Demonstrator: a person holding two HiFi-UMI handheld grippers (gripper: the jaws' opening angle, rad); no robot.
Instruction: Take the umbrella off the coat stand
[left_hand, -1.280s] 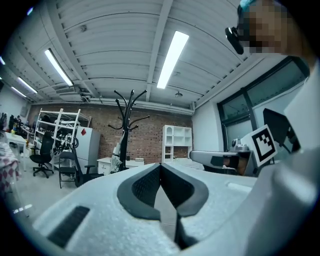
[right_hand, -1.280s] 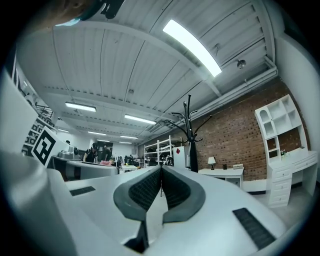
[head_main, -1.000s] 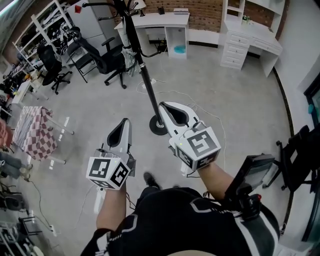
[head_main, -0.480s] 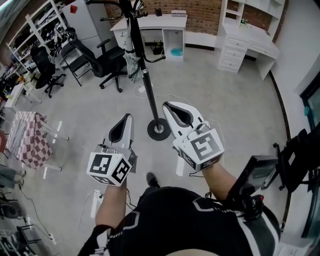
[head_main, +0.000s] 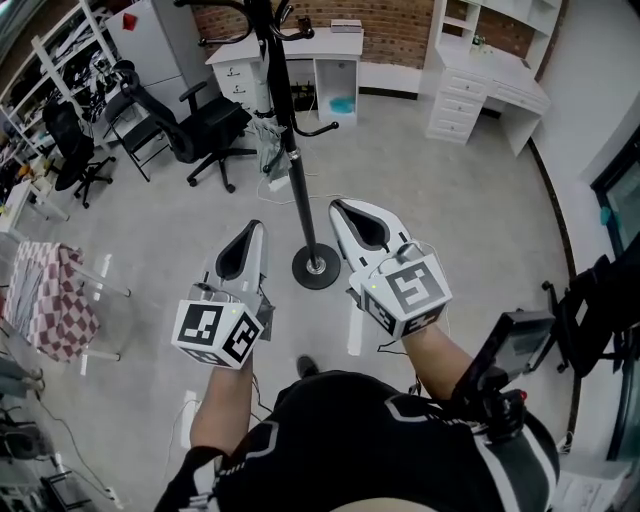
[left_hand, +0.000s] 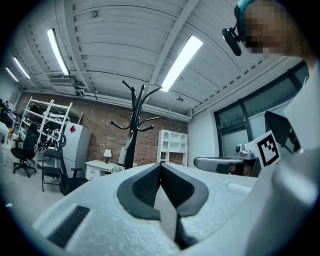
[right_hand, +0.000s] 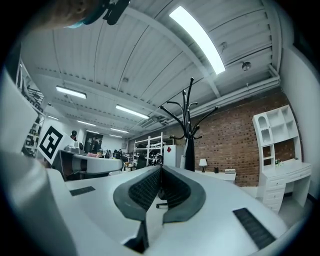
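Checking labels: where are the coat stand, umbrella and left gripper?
coat stand (head_main: 316, 268), head view, its round base.
umbrella (head_main: 268, 150), head view, folded canopy beside the pole.
left gripper (head_main: 256, 227), head view, tips of its shut jaws.

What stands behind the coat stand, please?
A white desk against a brick wall, with a black office chair toward the picture's left. The coat stand and the hanging umbrella cover part of the desk's front.
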